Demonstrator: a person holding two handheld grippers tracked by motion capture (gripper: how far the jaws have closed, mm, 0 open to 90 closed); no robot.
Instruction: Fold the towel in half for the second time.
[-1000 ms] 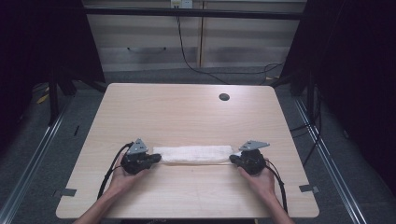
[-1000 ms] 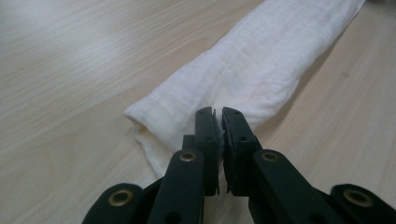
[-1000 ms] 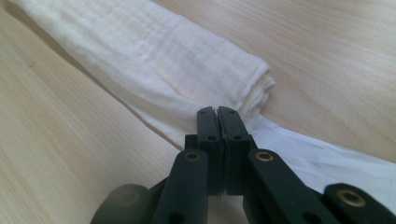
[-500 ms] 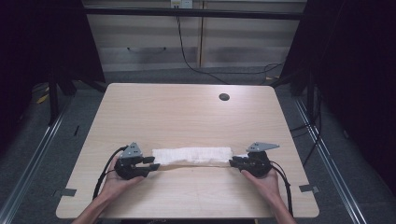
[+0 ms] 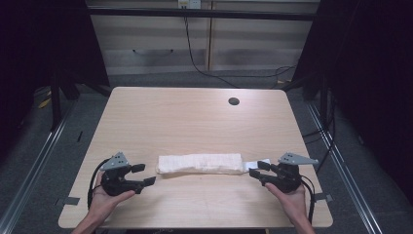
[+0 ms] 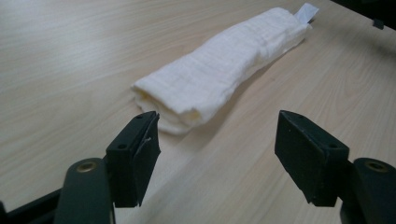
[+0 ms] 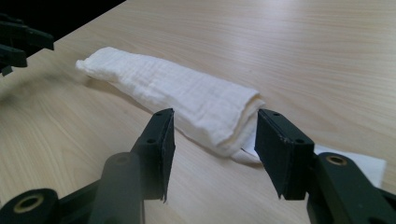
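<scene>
Towel (image 5: pixel 199 163) lies rolled on the table (image 5: pixel 185 117); your left gripper (image 5: pixel 141 174) and right gripper (image 5: pixel 257 171) have just been opening, fingers released, nothing between. Looks done.

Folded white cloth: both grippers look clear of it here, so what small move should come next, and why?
Probably draw both grippers back off the table. The cloth lies folded in a long strip, and the left gripper and right gripper, jaws just opened, hold nothing.

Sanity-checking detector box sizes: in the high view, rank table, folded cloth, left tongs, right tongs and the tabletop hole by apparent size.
1. table
2. folded white cloth
3. left tongs and right tongs: look about alike, so no ranking between them
4. dark round hole in the tabletop: smallest, though it sits farthest from the camera
</scene>
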